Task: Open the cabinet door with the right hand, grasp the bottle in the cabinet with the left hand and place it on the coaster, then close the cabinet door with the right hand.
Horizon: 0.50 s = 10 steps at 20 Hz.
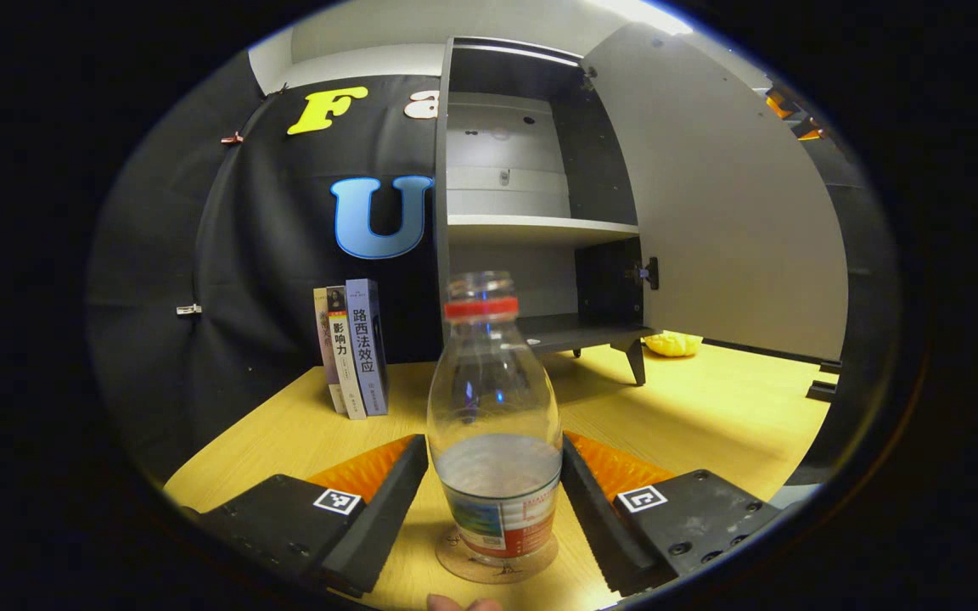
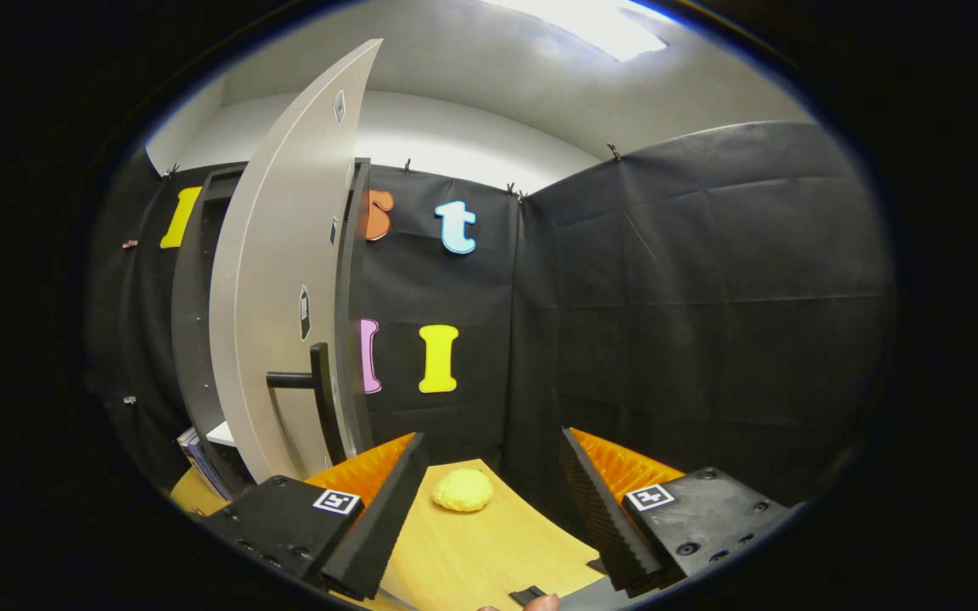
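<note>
Ridged fingers of our left gripper (image 1: pixel 495 501) stand parted around the clear plastic bottle (image 1: pixel 495 424), upright on its round coaster (image 1: pixel 496 567); our right gripper (image 2: pixel 489 509) gapes wide before the open, smooth grey cabinet door (image 2: pixel 285 297).

Black-draped booth (image 2: pixel 710 280), wooden table (image 1: pixel 710 399), ceiling light (image 2: pixel 599 21)

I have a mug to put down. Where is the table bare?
Bare wood lies between the books and the bottle, and right of the bottle up to the open cabinet door. Crowded: the coaster under the bottle, between the left tongs. A yellow lump sits past the right tongs.
</note>
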Available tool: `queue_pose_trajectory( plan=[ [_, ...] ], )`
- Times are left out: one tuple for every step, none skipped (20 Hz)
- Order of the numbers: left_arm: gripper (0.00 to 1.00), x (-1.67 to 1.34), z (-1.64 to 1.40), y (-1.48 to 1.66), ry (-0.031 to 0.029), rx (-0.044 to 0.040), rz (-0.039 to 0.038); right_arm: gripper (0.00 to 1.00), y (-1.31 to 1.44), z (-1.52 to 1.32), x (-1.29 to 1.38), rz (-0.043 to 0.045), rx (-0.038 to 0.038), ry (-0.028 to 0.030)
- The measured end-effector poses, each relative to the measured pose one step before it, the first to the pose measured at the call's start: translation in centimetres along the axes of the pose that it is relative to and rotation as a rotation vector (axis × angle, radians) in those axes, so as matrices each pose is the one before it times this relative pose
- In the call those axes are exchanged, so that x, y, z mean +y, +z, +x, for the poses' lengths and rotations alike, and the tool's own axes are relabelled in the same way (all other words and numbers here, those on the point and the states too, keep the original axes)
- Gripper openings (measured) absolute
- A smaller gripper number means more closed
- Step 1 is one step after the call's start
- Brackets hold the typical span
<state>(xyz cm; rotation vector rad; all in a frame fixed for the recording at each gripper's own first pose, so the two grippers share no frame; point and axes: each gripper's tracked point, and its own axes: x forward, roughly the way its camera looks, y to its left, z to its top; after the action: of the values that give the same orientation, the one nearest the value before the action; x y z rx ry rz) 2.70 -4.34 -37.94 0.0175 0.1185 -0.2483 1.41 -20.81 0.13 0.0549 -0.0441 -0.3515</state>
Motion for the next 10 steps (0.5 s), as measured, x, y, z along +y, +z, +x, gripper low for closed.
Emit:
queue_pose_trajectory(
  plan=[
    [0.94, -0.246, -0.076, 0.533, -0.00663, 0.00212, -0.01097, 0.98, -0.054, -0.066, -0.085, 0.00585, 0.00099, 0.00256],
    [0.94, -0.369, -0.089, 0.731, -0.00765, 0.00191, -0.01248, 0.98, -0.091, -0.010, 0.031, 0.00535, -0.00058, 0.00654],
    [0.94, -0.180, -0.184, 0.715, -0.00019, 0.00245, -0.00899, 0.98, -0.127, 0.004, 0.070, 0.01028, 0.00120, 0.00738],
    [0.94, -0.231, -0.227, 0.927, -0.00061, -0.00237, -0.00471, 0.97, -0.130, 0.088, 0.146, 0.01224, 0.00302, 0.00817],
    [0.94, -0.224, -0.083, 0.989, 0.00078, -0.00399, 0.00034, 0.97, -0.051, -0.004, 0.139, 0.01156, 0.00197, 0.00910],
    [0.94, -0.054, -0.209, 1.075, 0.00564, -0.00649, 0.00152, 0.98, -0.024, 0.040, 0.164, 0.00698, -0.00193, 0.00889],
    [0.94, -0.096, -0.097, 1.029, 0.00530, -0.00589, -0.00105, 0.98, 0.122, 0.152, 0.210, -0.00209, -0.00596, 0.00912],
    [0.94, -0.087, -0.190, 1.123, 0.00741, -0.00444, -0.00319, 0.98, 0.123, 0.118, -0.023, -0.01091, -0.00720, 0.00432],
    [0.94, -0.132, -0.224, 1.062, 0.00674, -0.00449, -0.00007, 0.97, 0.090, 0.232, 0.027, -0.01397, -0.00722, 0.00729],
    [0.94, 0.001, -0.232, 1.315, 0.01108, -0.00895, 0.00416, 0.97, 0.152, 0.176, 0.150, -0.00891, -0.00636, 0.00712]
  ],
)
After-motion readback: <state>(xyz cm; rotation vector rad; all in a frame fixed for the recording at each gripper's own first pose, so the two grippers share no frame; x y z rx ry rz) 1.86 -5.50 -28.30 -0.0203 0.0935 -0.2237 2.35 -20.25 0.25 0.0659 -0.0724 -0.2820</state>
